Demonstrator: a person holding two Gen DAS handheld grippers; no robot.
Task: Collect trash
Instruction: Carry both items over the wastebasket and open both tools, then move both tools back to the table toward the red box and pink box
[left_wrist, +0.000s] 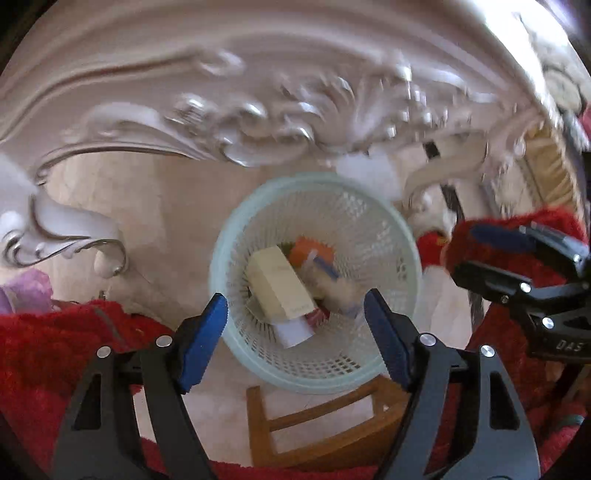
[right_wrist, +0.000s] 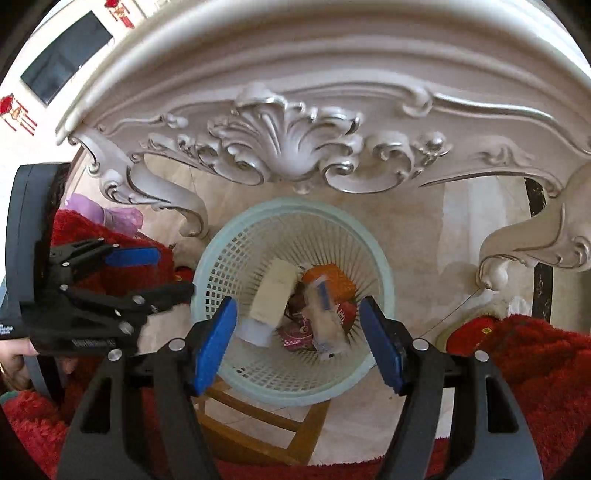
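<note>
Now both tools point steeply down over a pale green mesh basket that stands on the floor. The left tool has its two blue pads standing well apart, and nothing is between them; they touch nothing. Through the gap one sees the inside of the basket. The right tool is in the same state: its blue pads are wide apart, they hold nothing, and the basket shows between them.

Inside the basket the trash lies in a heap. A cream-coloured box lies tilted at the left of the heap, with a small white piece under its near end. An orange packet is at the far side, and a clear wrapper with a blue stripe lies to the right of the box. Something red is under them, but I cannot tell what it is.

Each tool also appears in the other's view, beside the basket: the right tool at the right edge of the left view, the left one at the left edge of the right view.

Just behind the basket is a white carved table with curled legs. A wooden stool frame is on the near side, partly under the basket. Red fluffy cloth fills both near corners. The floor is beige and shiny.
</note>
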